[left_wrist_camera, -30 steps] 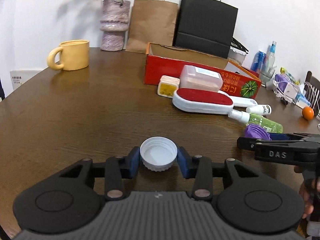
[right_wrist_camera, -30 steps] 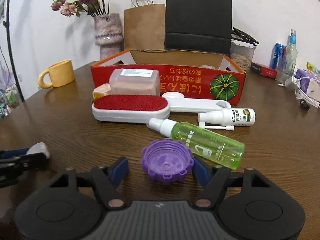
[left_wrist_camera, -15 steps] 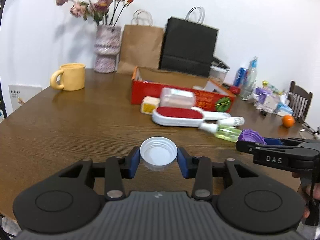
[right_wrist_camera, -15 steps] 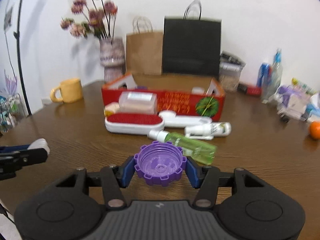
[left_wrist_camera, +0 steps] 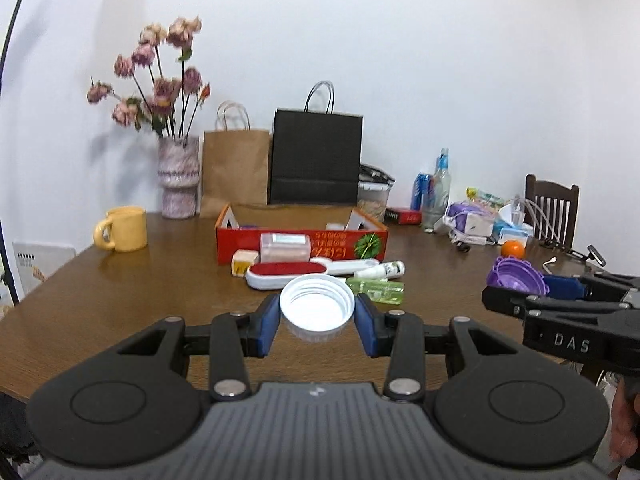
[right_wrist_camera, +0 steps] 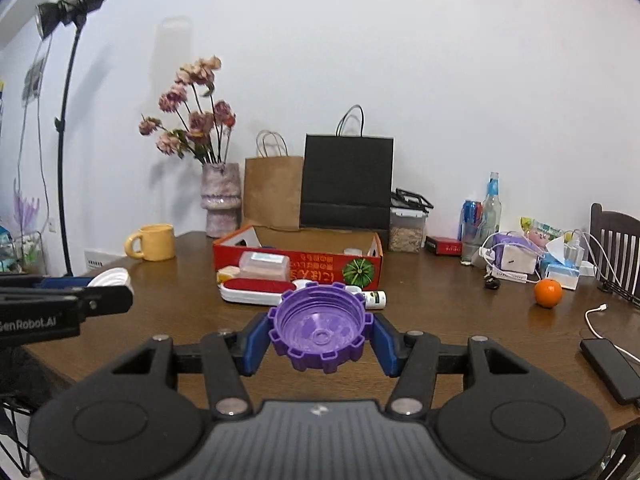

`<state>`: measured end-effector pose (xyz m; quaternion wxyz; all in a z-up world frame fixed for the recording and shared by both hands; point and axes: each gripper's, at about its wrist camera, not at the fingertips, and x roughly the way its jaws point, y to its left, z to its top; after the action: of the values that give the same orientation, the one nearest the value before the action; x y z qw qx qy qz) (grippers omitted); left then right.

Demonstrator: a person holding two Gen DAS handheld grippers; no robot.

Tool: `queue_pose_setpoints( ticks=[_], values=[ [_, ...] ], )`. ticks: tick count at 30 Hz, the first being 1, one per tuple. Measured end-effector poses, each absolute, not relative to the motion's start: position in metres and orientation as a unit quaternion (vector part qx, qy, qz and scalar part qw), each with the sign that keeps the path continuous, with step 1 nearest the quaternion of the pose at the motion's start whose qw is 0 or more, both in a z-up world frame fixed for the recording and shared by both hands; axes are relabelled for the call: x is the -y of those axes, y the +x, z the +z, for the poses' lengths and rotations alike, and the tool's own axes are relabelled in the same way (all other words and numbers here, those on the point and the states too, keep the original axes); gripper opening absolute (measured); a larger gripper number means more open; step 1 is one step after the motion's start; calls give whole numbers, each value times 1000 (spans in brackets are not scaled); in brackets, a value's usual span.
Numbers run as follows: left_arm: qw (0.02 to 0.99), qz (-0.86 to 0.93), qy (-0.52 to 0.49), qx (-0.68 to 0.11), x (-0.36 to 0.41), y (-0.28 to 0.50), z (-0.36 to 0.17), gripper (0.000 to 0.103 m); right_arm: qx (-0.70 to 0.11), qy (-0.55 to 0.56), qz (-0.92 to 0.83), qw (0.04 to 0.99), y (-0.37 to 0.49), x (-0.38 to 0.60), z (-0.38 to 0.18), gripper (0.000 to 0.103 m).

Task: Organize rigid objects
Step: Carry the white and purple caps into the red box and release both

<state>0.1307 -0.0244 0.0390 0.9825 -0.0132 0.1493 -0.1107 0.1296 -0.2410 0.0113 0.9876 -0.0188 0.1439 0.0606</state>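
Observation:
My left gripper (left_wrist_camera: 317, 320) is shut on a white screw cap (left_wrist_camera: 317, 312), held open side up above the brown table (left_wrist_camera: 120, 292). My right gripper (right_wrist_camera: 320, 338) is shut on a purple toothed cap (right_wrist_camera: 320, 330), also lifted above the table. Each gripper shows in the other view: the right one with the purple cap (left_wrist_camera: 516, 276) at the right, the left one with the white cap (right_wrist_camera: 110, 278) at the left. A red cardboard box (left_wrist_camera: 300, 240) stands mid-table. A red lint brush (left_wrist_camera: 286, 274), a green spray bottle (left_wrist_camera: 376, 290) and a small white bottle (left_wrist_camera: 384, 270) lie before it.
A yellow mug (left_wrist_camera: 122, 228), a vase of flowers (left_wrist_camera: 178, 184) and two paper bags (left_wrist_camera: 316, 160) stand at the back. Clutter, bottles and an orange (right_wrist_camera: 548, 293) fill the right side. A phone with a cable (right_wrist_camera: 610, 370) lies near the right edge. A chair (right_wrist_camera: 616, 248) stands at the far right.
Both grippers have risen and pulled back from the table, each carrying its cap. The right gripper closed on the purple cap and lifted it off the table.

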Motion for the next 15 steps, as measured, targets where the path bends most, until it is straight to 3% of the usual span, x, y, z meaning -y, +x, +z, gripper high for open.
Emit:
queue_pose_setpoints(
  ticks=[15],
  values=[
    [984, -104, -24, -145, 9, 164, 42, 41, -139, -19, 71, 988, 146, 237, 13, 53]
  ],
)
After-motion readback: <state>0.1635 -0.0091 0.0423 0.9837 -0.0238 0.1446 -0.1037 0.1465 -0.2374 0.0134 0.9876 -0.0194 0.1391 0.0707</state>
